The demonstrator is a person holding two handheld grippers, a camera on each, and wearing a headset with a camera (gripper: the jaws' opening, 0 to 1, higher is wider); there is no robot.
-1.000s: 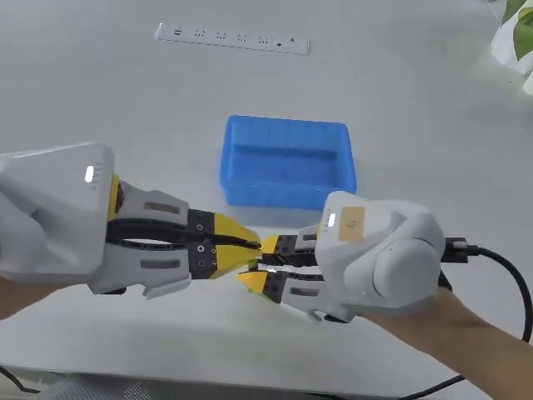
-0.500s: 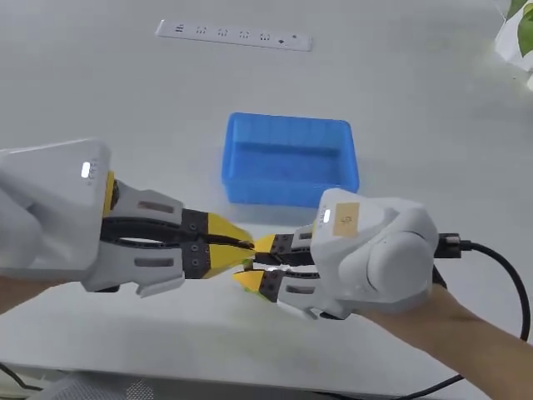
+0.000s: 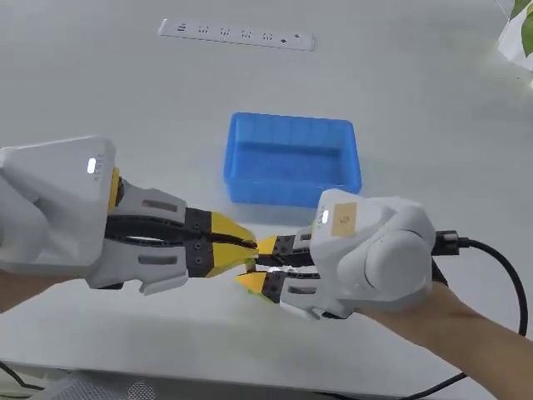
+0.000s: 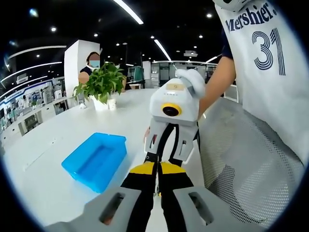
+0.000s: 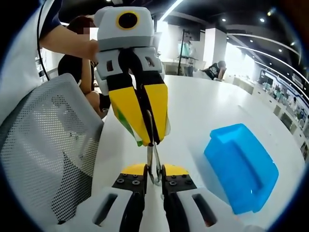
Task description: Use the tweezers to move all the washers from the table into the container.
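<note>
Where the two sets of yellow tips meet nose to nose above the near edge of the table (image 3: 433, 108), the tweezers (image 5: 153, 157) run as a thin metal strip from one to the other. The left gripper (image 3: 246, 247) has its jaws closed flat on the far part of the tweezers. The right gripper (image 3: 260, 265) has its jaws drawn in to a narrow slot with the rounded end of the tweezers inside it, but whether its pads (image 5: 133, 170) actually press on the metal cannot be told. The container (image 3: 287, 193) – a blue tray with its open side up – sits on the table just beyond the meeting tips and apart from them. Bare white tabletop lies on both sides of it and behind it, as far as a white power strip (image 3: 237, 35) near the far side. A potted plant (image 3: 518, 33) stands at the far right corner. A black cable (image 3: 500, 267) loops off the back of the right gripper, past the table's front edge. In the left gripper view, a white shirt (image 4: 270, 72) carries the number 31 – the lettering above it is partly cut off.
</note>
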